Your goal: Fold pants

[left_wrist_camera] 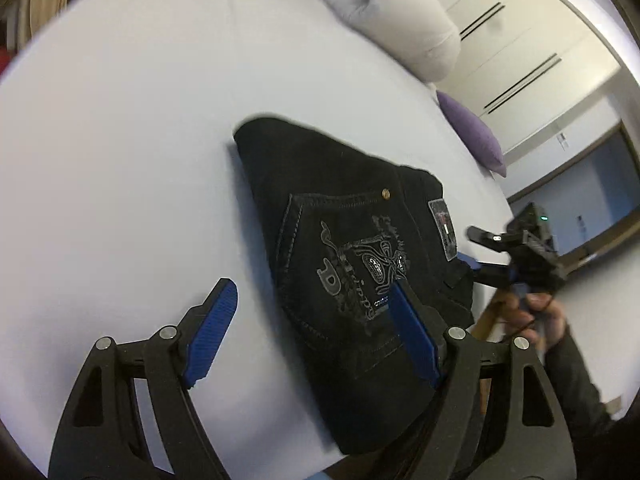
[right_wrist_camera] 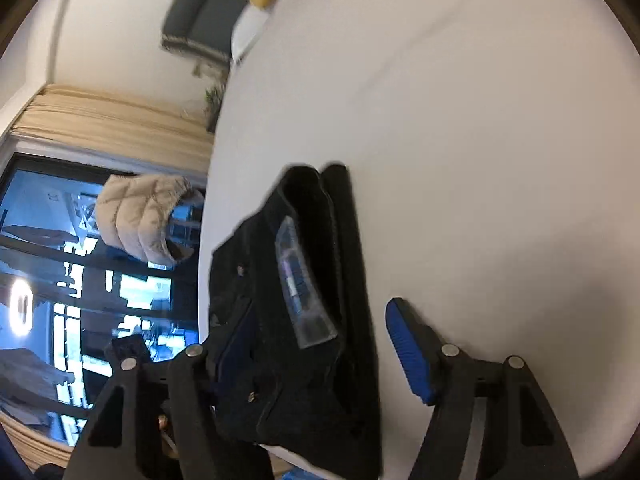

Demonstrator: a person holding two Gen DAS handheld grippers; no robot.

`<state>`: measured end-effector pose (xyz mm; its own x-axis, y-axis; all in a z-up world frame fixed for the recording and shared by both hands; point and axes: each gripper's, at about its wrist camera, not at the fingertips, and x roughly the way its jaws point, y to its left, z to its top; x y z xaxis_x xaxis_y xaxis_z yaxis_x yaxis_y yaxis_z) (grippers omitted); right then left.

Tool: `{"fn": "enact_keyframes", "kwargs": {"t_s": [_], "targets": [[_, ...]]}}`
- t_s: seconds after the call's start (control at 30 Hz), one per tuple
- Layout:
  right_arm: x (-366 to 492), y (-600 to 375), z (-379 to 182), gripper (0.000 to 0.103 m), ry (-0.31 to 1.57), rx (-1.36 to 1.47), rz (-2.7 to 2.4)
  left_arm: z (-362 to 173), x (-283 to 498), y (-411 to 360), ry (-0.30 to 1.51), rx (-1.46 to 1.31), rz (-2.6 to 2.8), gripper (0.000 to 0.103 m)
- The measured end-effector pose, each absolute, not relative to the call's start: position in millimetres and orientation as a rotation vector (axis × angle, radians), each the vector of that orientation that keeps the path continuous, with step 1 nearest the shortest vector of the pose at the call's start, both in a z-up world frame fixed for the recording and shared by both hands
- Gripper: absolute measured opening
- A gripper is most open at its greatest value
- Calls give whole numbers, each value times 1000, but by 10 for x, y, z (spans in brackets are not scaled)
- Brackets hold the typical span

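My left claw (left_wrist_camera: 312,308) hung spread wide, grasping nothing, its blue ribbed pads straddling the near left edge of the folded black denim pants (left_wrist_camera: 352,240), which lay in a compact bundle near the front edge of the white bed (left_wrist_camera: 140,120), embroidered back pocket facing up. I judged the risk on this side to be a careless sweep: a pad catching that edge would peel the top layer and undo the fold. To the right of the pants my right claw (left_wrist_camera: 486,254) hovered, also parted and empty; in its own view the waistband with its clear size sticker (right_wrist_camera: 304,280) sat between its fingers. Since the bundle lay so close to the bed's edge, I judged that a nudge from that claw could slide it off.

Beyond the pants, a pale grey bolster pillow (left_wrist_camera: 400,24) and a purple cushion (left_wrist_camera: 476,132) lay toward the right, well apart from the bundle. Nothing stood between either claw and the pants.
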<state>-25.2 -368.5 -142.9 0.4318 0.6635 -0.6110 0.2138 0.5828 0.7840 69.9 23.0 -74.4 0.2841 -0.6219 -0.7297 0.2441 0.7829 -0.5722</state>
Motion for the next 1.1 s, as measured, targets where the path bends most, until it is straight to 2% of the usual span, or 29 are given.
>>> {"fn": "enact_keyframes", "kwargs": {"t_s": [0.17,0.2,0.23,0.3,0.4,0.47,0.53,0.6,0.83,1.1], "targets": [[-55,-3559,-1524,58,1182,939,380,-994,919,-16,1264,-410,-637,76],[-33,-3533,-1538,54,1192,929,379,-1038,955,-41,1273,-428,-637,74],[-12,-3502,-1552,50,1207,914,374,-1059,987,-64,1271,-435,-635,71],[-25,-3472,-1559,44,1213,897,368,-1050,1009,-54,1284,-421,-633,55],[-58,-3382,-1505,36,1215,839,332,-1020,1027,-8,1291,-399,-627,39],[-88,-3305,-1404,32,1209,773,303,-996,1031,-4,1288,-381,-629,33],[-121,-3230,-1279,23,1190,726,284,-959,1050,-86,1282,-347,-621,29],[-154,-3170,-1143,21,1163,703,276,-854,1039,-125,1267,-302,-614,24],[-90,-2974,-716,19,1093,664,307,-376,1076,-46,1165,-203,-601,20],[678,-2651,-562,19,1069,659,362,83,1529,354,1054,-104,-536,20]]}}
